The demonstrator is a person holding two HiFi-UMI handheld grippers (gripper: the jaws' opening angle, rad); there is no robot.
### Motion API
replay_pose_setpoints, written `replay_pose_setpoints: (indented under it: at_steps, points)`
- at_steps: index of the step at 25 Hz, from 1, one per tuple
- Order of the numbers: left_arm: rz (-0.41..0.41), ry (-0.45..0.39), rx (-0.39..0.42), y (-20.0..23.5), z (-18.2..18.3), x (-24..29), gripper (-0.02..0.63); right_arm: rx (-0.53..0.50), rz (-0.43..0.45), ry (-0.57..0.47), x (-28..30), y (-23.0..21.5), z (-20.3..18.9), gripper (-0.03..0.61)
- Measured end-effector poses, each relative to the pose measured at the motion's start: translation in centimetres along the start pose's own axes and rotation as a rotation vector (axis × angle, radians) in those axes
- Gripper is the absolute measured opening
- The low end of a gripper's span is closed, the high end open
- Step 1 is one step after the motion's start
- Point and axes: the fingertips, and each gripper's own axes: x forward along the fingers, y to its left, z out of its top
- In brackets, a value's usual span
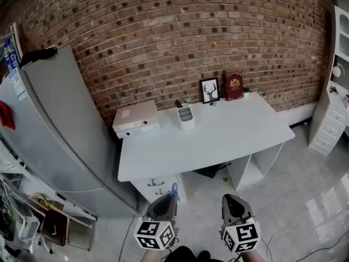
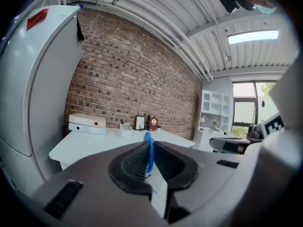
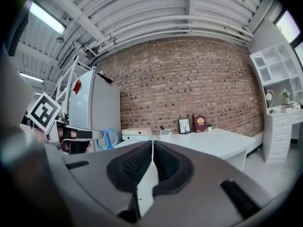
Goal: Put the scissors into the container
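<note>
Well short of the desk (image 1: 229,138), the left tool (image 1: 165,201) is gripping the blue-handled scissors (image 2: 150,149), the right tool (image 1: 233,202) is hanging closed and empty, and carrying them to the white container (image 1: 186,118) near the desk's back edge probably comes next.

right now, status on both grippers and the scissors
Left gripper shut on scissors, blue handle poking out. Right gripper shut, empty. Container upright on desk, not yet near; binders beside it, not blocking.
</note>
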Motion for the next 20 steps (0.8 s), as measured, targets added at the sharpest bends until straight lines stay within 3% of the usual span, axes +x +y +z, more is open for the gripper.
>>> replay_pose_setpoints:
  at_steps: [10, 20]
  points:
    - [0.008, 0.001, -0.004, -0.3, 0.1, 1.3, 0.031, 0.047, -0.007, 0.027, 0.3, -1.7, -1.1, 0.002]
    - [-0.006, 0.021, -0.024, 2.4, -0.3, 6.8, 0.031, 0.101, -0.037, 0.053, 5.3, -3.9, -2.2, 0.002]
